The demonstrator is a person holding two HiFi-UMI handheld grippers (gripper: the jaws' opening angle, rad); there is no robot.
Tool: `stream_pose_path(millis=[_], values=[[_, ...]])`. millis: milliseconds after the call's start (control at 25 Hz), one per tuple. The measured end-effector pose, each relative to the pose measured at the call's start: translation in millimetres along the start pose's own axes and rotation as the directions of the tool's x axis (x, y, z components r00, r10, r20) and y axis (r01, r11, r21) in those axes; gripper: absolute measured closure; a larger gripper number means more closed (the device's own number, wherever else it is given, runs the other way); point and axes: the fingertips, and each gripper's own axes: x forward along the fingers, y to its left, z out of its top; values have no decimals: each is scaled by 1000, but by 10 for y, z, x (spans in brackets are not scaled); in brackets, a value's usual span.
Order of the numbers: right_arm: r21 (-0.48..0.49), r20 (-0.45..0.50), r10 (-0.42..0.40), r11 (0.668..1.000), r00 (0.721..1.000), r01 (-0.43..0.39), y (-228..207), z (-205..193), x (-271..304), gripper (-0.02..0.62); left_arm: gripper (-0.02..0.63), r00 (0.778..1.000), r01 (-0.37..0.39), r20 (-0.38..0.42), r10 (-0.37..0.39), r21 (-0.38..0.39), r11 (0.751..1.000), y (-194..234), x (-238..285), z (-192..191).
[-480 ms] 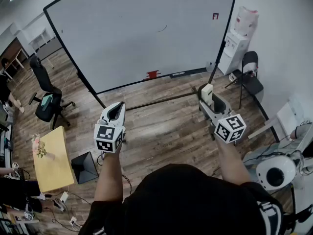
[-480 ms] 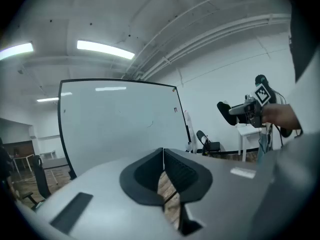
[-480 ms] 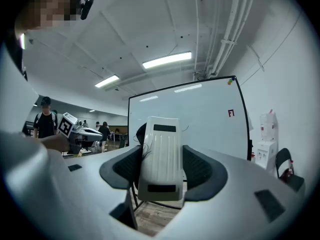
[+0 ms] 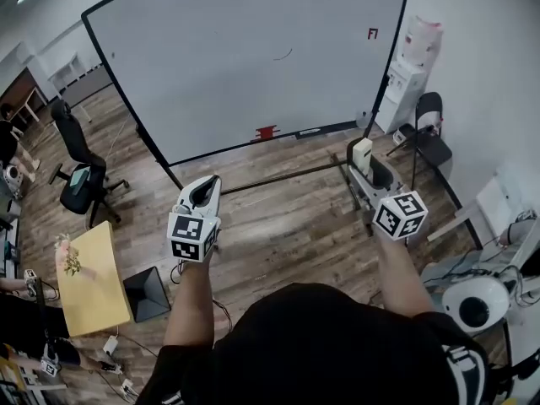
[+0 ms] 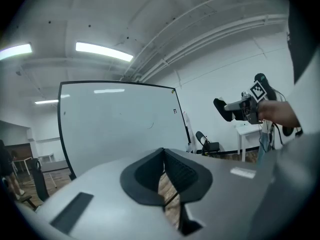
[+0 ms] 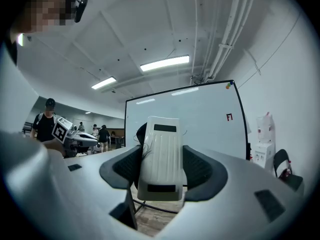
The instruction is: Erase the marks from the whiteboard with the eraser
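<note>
I faced the whiteboard, which stood well apart from both tongs. My left tongs were pressed together on nothing; my right tongs pinched the white eraser. A faint curved mark sat near the board's middle.

The right hand-held gripper has carried the eraser slightly nearer the whiteboard.

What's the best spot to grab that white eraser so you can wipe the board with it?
By its two long, narrow sides, low down, coming from its ribbed white back. The eraser stands upright in the right claw exactly so, clamped on both sides. That leaves its top half sticking out and, likely, its wiping face turned toward the whiteboard.
</note>
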Motion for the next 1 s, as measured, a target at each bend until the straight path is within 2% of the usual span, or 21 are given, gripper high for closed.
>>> stream_pose_path(millis=[240, 520, 1000], values=[[10, -5, -12, 1000, 1000, 12, -71, 24, 67, 345, 594, 1000, 11, -11, -11, -13, 1000, 62, 94, -21], [36, -24, -23, 999, 999, 24, 51, -109, -23, 345, 594, 999, 45, -21, -46, -26, 999, 24, 55, -164], [55, -15, -27, 998, 1000, 27, -47, -152, 42, 345, 594, 999, 38, -38, -39, -19, 999, 41, 149, -216]])
